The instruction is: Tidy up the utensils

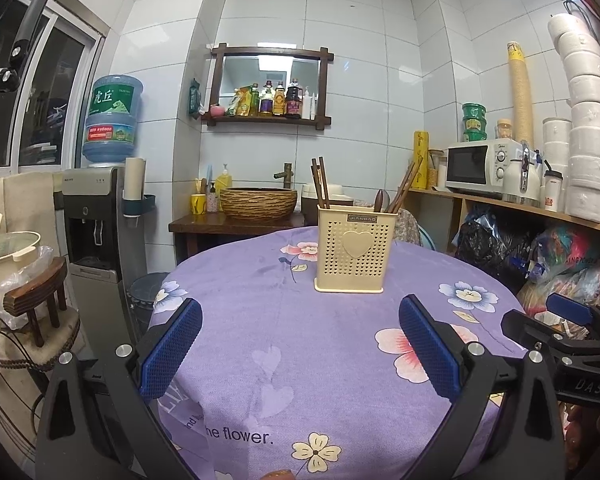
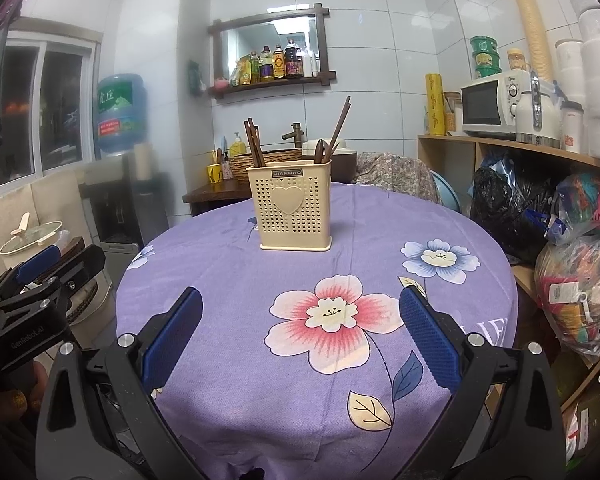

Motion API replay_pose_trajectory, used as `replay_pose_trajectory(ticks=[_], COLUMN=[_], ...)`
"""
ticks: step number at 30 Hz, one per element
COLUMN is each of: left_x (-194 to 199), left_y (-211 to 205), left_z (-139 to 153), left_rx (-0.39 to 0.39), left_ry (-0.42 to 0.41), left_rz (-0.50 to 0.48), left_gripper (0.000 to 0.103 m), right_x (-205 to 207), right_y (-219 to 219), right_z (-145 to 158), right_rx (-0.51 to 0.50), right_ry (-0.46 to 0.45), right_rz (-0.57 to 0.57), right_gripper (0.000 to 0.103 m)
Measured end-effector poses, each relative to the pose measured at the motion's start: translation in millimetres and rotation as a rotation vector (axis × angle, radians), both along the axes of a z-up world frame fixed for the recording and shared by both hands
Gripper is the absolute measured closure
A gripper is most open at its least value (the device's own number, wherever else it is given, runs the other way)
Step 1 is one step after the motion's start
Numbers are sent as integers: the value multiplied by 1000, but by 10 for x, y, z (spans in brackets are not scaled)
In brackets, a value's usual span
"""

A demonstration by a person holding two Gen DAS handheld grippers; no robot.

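My left gripper (image 1: pixel 300 336) hangs over the near edge of a round table draped in a purple floral cloth (image 1: pixel 260 320), its blue-padded fingers (image 1: pixel 172 344) spread wide with nothing between them. My right gripper (image 2: pixel 300 332) hangs the same way over the same cloth, its fingers wide apart and empty above a large pink flower print (image 2: pixel 332 316).

The cream utensil holder (image 1: pixel 350 254), perforated and marked with a raised heart on its front, stands upright on the cloth toward the table's far side, well apart from both grippers. Dark wooden chopsticks (image 1: pixel 320 184) rise from the holder's left compartment, nearly upright. In the right compartment more chopsticks (image 1: pixel 406 188) lean out to the right, with a dark wooden spoon (image 1: pixel 379 200) just beside them, only its top showing above the rim.

Behind the holder, a woven basin (image 1: pixel 258 202) with a bamboo-style tap sits on a dark wooden stand against the tiled wall. Above the holder on that wall, a framed mirror shelf (image 1: pixel 268 84) carries bottles. To the holder's right, a white microwave (image 1: pixel 480 166) sits on a wooden shelf; to its left, a water dispenser (image 1: pixel 96 208) carries a blue bottle.
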State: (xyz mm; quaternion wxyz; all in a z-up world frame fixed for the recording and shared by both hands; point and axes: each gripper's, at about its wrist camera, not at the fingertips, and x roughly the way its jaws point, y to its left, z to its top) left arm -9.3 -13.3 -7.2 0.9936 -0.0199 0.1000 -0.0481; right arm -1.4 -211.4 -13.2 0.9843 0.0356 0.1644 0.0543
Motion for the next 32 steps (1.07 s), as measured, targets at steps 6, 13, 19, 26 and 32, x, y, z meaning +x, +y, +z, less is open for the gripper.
replay_pose_trajectory(ticks=[6, 13, 19, 26, 32], left_x=[9, 5, 17, 17, 43], left_y=[11, 21, 35, 36, 73], left_z=[3, 6, -10, -12, -12], left_rx=[6, 6, -1, 3, -12], left_ry=[-1, -3, 8, 11, 27], left_rz=[5, 6, 3, 13, 24], left_gripper=[5, 5, 5, 5, 5], right_x=[7, 8, 10, 10, 15], right_y=[3, 0, -2, -4, -1], right_z=[-1, 3, 0, -2, -9], right_rx=[-2, -4, -4, -4, -4], right_ry=[0, 0, 1, 2, 7], right_rz=[-1, 0, 1, 1, 0], right_gripper=[6, 6, 6, 6, 6])
